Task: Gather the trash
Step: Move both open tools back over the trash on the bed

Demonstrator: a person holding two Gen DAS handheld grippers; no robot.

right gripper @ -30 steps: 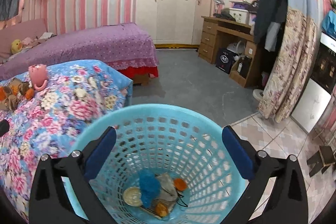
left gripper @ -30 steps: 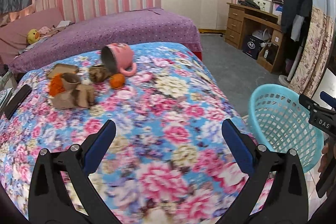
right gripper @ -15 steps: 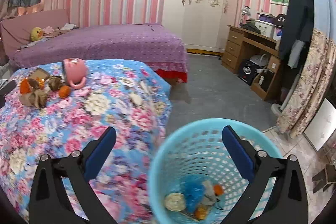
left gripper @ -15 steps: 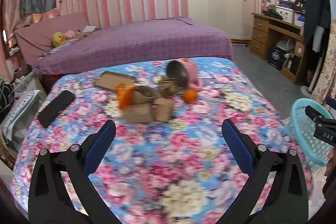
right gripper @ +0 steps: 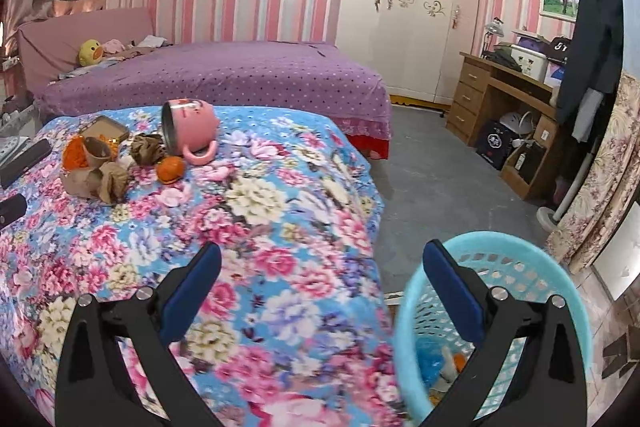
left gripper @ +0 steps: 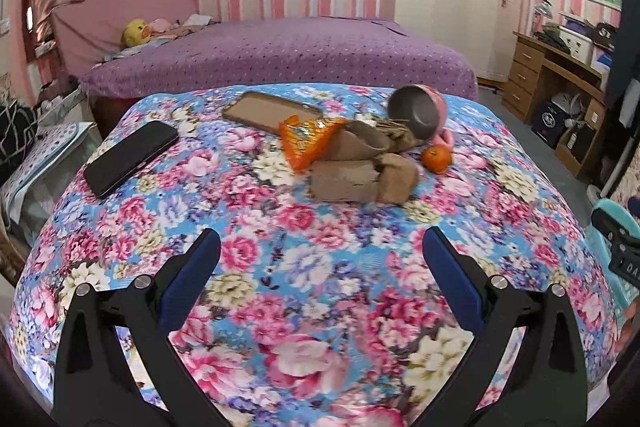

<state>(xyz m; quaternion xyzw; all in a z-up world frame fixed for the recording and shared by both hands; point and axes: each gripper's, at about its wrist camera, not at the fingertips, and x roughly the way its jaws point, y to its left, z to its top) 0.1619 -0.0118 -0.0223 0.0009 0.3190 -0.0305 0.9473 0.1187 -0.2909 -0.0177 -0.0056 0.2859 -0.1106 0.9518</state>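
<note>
Crumpled brown paper (left gripper: 362, 179) (right gripper: 98, 181) and an orange snack wrapper (left gripper: 306, 141) (right gripper: 74, 153) lie in a heap on the floral table cover (left gripper: 304, 267). A small orange (left gripper: 437, 158) (right gripper: 170, 169) lies beside them. My left gripper (left gripper: 320, 275) is open and empty, short of the heap. My right gripper (right gripper: 320, 285) is open and empty above the table's right edge. The turquoise trash basket (right gripper: 520, 267) stands on the floor at the right, with several scraps inside (right gripper: 438, 367).
A pink mug (left gripper: 418, 111) (right gripper: 188, 127) lies tipped on its side behind the heap. A black phone (left gripper: 132, 157) and a brown phone case (left gripper: 272, 109) lie at the left. A purple bed (left gripper: 280, 61) is behind, a wooden desk (right gripper: 508, 99) at the right.
Both grippers swung left, away from the basket and toward the table. The heap now sits nearer the centre of the left view; the basket slid to the right view's lower right.
</note>
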